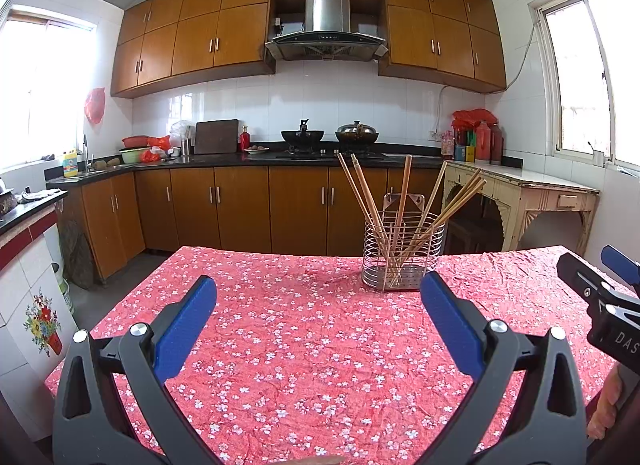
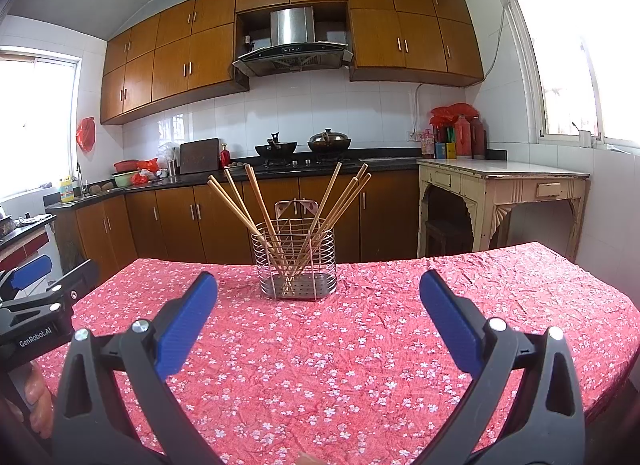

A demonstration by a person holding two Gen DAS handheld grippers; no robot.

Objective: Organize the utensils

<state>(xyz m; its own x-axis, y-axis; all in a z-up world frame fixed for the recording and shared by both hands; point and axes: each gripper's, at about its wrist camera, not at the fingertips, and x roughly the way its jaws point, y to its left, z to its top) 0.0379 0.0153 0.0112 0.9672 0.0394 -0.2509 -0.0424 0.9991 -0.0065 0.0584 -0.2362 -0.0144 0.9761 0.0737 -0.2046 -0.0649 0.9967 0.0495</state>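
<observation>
Both grippers, left and right, spread wide and empty; chopsticks upright-splayed in rack straight ahead, seemingly nearer the right.

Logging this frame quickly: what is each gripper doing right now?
Left gripper: open, holding nothing.
Right gripper: open, holding nothing.

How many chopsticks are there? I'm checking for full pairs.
7 chopsticks, all standing in the wire holder: three fan left, four right in the right wrist view. Overlaps may hide another.
</observation>
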